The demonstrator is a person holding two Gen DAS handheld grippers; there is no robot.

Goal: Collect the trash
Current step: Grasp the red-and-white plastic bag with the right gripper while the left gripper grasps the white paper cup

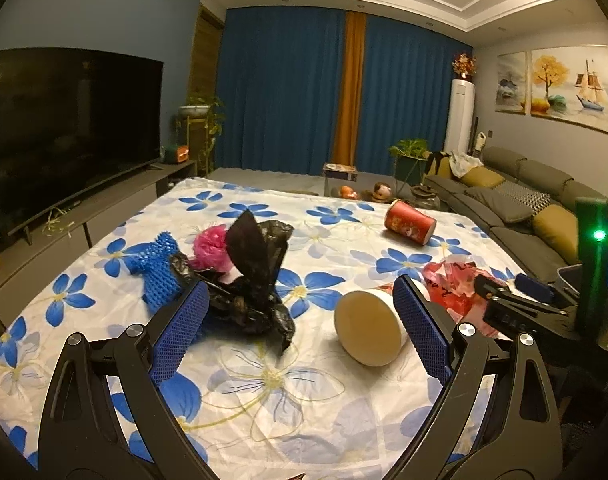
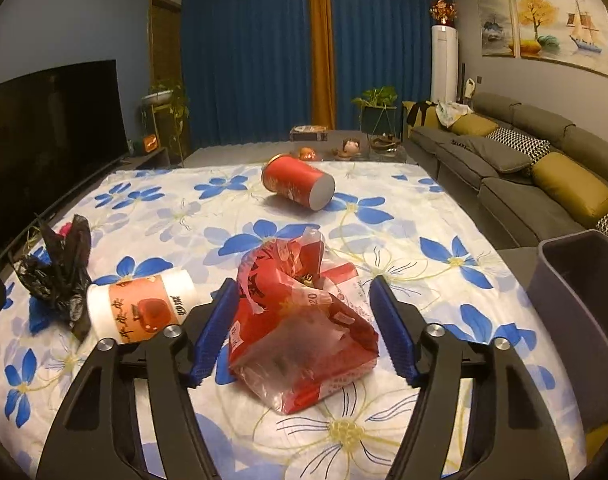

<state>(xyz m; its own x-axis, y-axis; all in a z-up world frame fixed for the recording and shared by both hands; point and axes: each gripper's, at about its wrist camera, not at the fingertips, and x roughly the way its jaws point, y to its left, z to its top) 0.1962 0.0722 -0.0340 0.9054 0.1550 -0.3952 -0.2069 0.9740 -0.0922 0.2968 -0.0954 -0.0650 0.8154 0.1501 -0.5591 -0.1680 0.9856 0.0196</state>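
Note:
Trash lies on a flowered tablecloth [image 1: 264,400]. My left gripper [image 1: 300,292] is open, with a crumpled black bag [image 1: 248,280] by its left finger and a white paper cup [image 1: 370,330] on its side by its right finger. My right gripper [image 2: 304,286] is open around a crumpled red plastic bag [image 2: 300,320], not closed on it. A red cup [image 2: 298,186] lies on its side farther back. Blue foam netting [image 1: 156,268] and a pink scrap [image 1: 210,248] lie beyond the black bag. The right gripper shows in the left wrist view [image 1: 500,292].
A dark grey bin [image 2: 584,312] stands at the table's right edge. A grey sofa [image 2: 524,160] runs along the right wall. A TV [image 1: 64,128] on a low cabinet is at the left. Small objects sit on a low table beyond the cloth.

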